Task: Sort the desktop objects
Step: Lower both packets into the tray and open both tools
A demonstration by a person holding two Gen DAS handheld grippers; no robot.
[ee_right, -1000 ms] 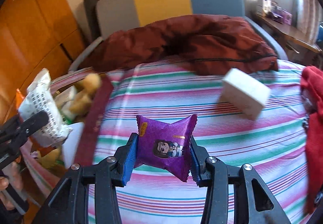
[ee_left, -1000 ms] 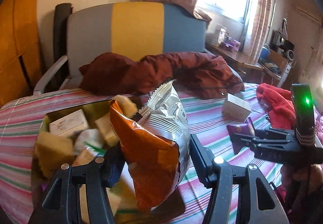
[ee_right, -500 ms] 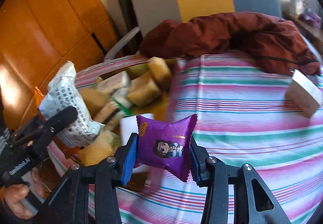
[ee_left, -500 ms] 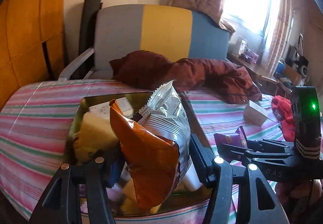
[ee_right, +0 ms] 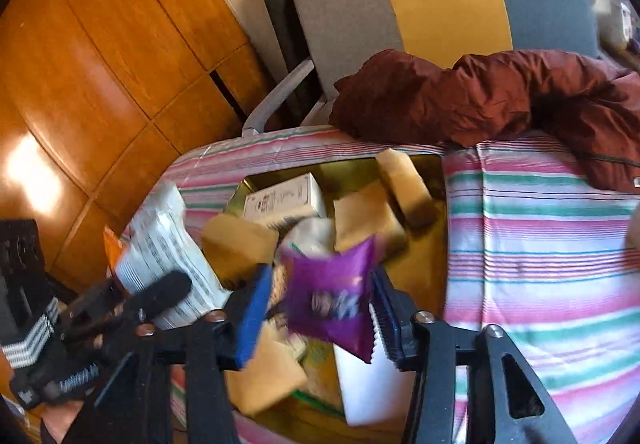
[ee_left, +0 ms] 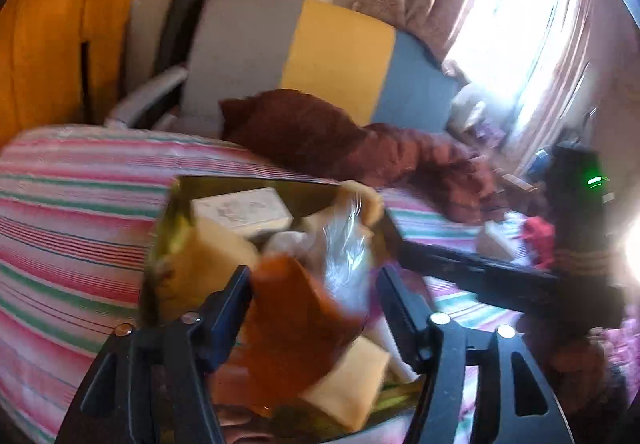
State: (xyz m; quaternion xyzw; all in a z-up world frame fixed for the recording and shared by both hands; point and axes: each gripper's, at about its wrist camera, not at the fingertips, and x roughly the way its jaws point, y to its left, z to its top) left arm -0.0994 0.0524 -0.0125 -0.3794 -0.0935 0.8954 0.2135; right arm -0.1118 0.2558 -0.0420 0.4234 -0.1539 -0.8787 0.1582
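Grippers both angled down over the box [ee_left: 256, 182], left gripper [ee_left: 314, 294] just opened, orange chip bag [ee_left: 292, 320] loose between its jaws, right gripper [ee_right: 316, 308] just opened around one purple packet [ee_right: 332, 304], only the right view shows the bag's white back, striped cloth [ee_right: 540, 236] beyond.

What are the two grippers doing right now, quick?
Left gripper: jaws just opened, the orange chip bag loose between them.
Right gripper: jaws just opened, the purple snack packet loose between them.
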